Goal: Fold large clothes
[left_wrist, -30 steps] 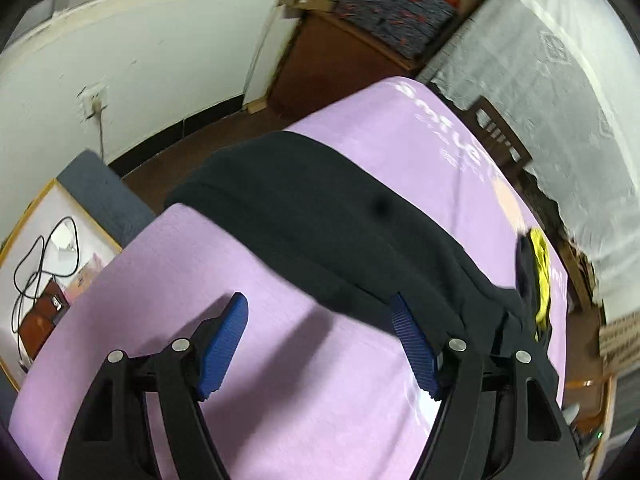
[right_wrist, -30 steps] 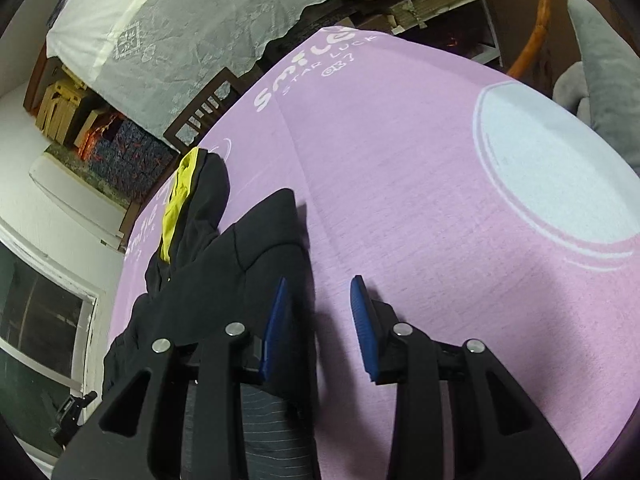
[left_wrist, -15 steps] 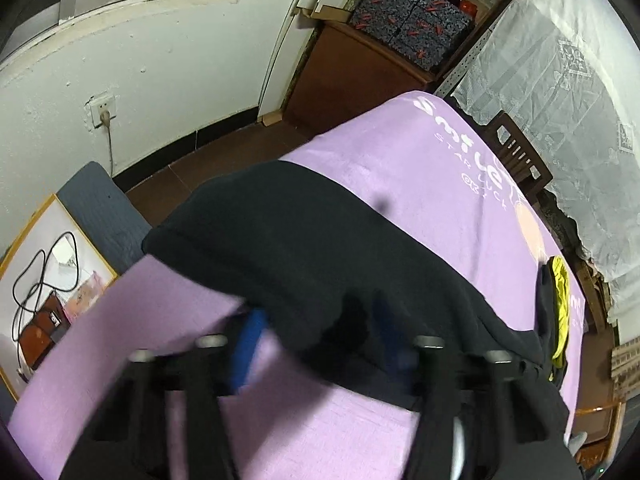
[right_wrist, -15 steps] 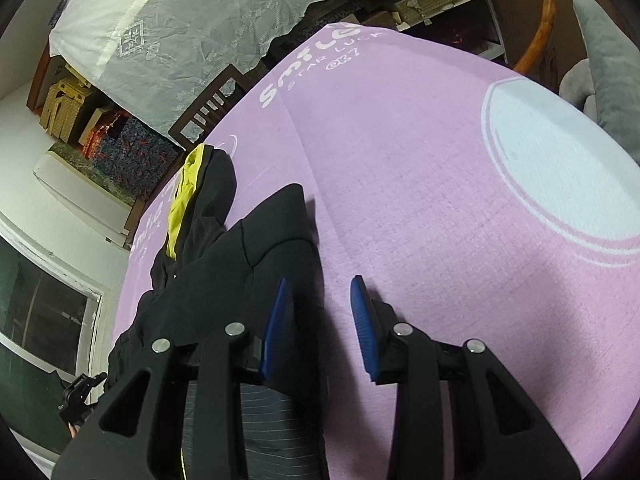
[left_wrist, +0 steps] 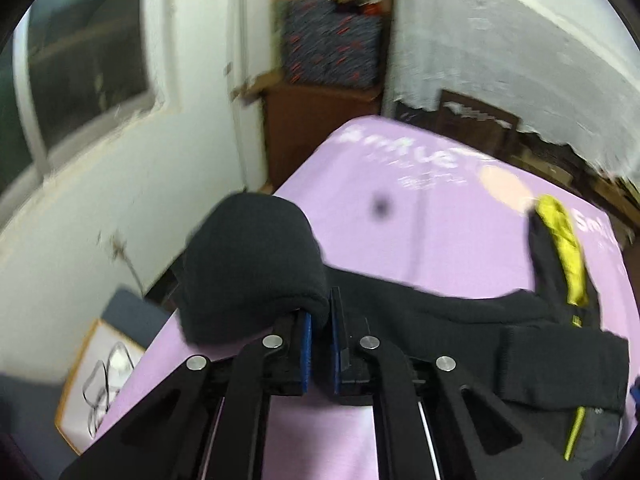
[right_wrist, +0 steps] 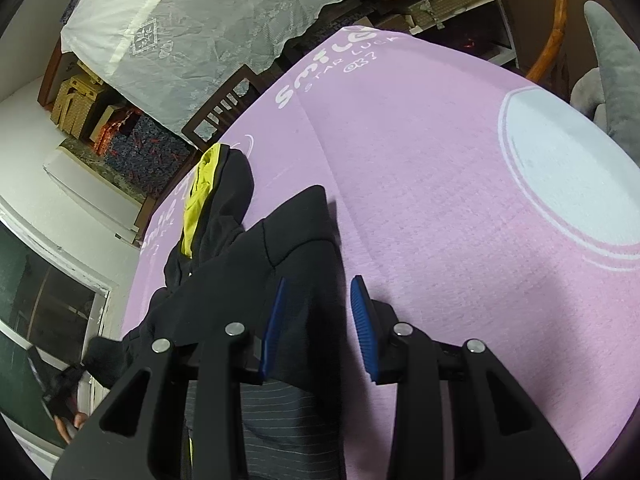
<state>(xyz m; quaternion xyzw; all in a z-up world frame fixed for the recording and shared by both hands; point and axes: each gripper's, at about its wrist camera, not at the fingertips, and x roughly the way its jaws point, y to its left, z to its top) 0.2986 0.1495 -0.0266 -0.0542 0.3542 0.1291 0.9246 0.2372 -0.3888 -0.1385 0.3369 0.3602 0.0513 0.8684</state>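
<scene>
Left hand-held gripper [left_wrist: 320,316] pinching black garment [left_wrist: 256,264] — right hand-held gripper [right_wrist: 318,300] spread | pink cloth [right_wrist: 440,200]

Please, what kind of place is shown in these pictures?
Probably a room in a home: a purple printed cloth covers the work surface, a white lace cloth drapes furniture behind it, and a wooden chair stands by.

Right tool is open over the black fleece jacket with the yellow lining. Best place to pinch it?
Judging from the right wrist view, take the black fleece jacket at its free pointed corner, coming in from the bare purple cloth side. That edge lies flat and unobstructed just ahead of the right tool.
</scene>
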